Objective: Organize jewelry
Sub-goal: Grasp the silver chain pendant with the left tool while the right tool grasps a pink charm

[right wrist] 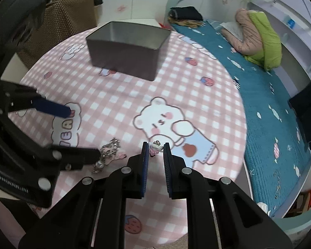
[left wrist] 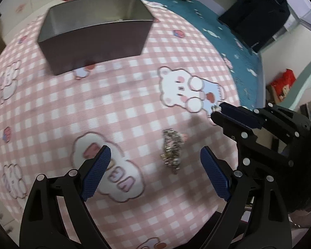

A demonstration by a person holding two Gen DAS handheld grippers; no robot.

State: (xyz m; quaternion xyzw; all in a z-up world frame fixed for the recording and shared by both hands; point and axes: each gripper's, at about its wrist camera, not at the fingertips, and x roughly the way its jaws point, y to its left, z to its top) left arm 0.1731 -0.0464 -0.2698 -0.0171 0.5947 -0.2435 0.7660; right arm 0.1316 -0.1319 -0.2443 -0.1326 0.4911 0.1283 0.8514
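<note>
A dark open tin box (left wrist: pixel 95 35) stands at the far side of the round table; it also shows in the right wrist view (right wrist: pixel 127 49). A silver chain bracelet (left wrist: pixel 172 150) lies on the pink checked cloth between my open left gripper's (left wrist: pixel 155 155) fingertips, nearer the right one, and it appears in the right wrist view (right wrist: pixel 107 155). My right gripper (right wrist: pixel 156 146) is nearly closed around a small pink-and-white cat charm (right wrist: pixel 155 147); its pads look close to the charm, but touch is unclear. In the left wrist view that gripper (left wrist: pixel 216 110) enters from the right with the charm at its tip.
The table wears a pink checked cloth with bear prints (right wrist: pixel 161 120). A bed with a teal cover (right wrist: pixel 265 103) lies beside it, with a green and pink jacket (right wrist: pixel 259 39) and a black bag (left wrist: pixel 257 14). A brown bag (right wrist: pixel 66 16) sits behind the table.
</note>
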